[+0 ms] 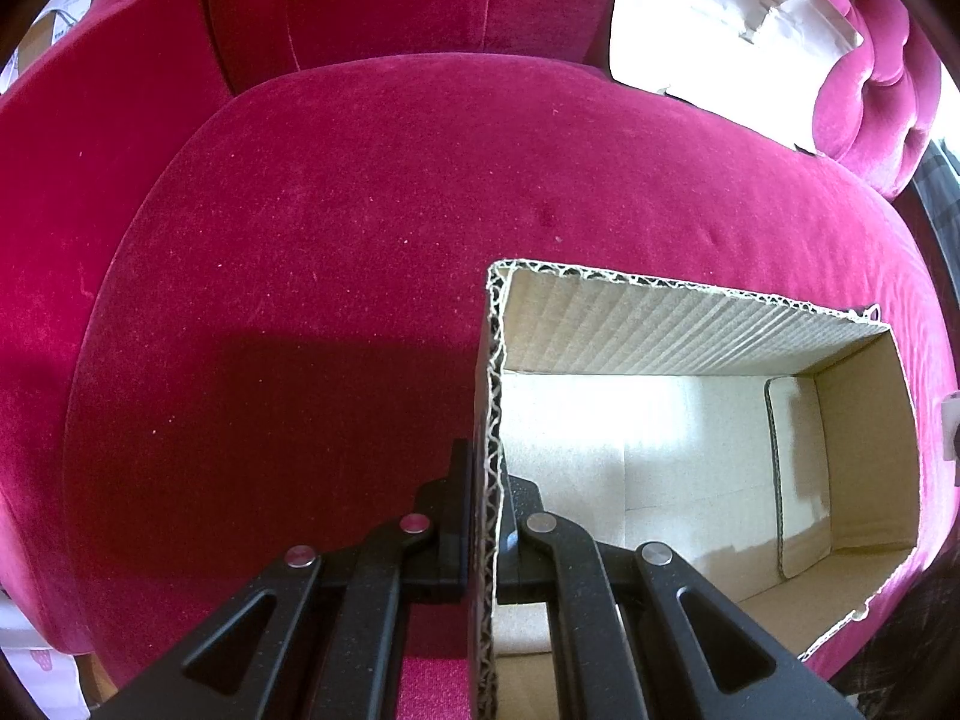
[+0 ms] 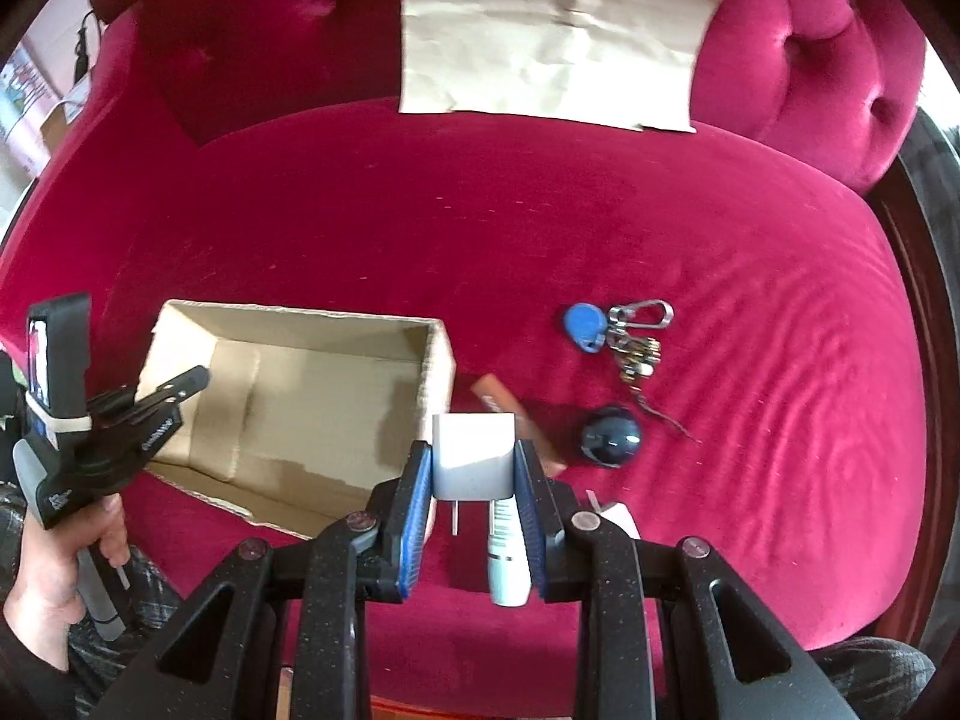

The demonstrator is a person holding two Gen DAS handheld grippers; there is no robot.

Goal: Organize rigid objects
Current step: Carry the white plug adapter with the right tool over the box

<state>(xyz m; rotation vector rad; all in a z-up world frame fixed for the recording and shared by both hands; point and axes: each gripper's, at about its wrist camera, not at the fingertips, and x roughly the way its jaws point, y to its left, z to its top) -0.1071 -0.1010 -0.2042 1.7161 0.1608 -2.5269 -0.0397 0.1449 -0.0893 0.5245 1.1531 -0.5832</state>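
Black tongs [image 2: 474, 468] with blue pads [image 2: 418, 516], silver rivets, plaid sleeve [image 2: 36, 516].

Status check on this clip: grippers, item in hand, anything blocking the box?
Left gripper shut on open cardboard box wall. Right gripper shut on white plug adapter, beside the box. Nothing visibly in the way.

- Left wrist view looks steeply down from close above the box [image 1: 690, 450], which fills the lower right of the frame.
- Right wrist view looks steeply down from farther back, the box [image 2: 288, 408] at left of centre.
- Both share the box, the sofa seat [image 1: 330, 228] and the paper [image 2: 558, 30] at the top.
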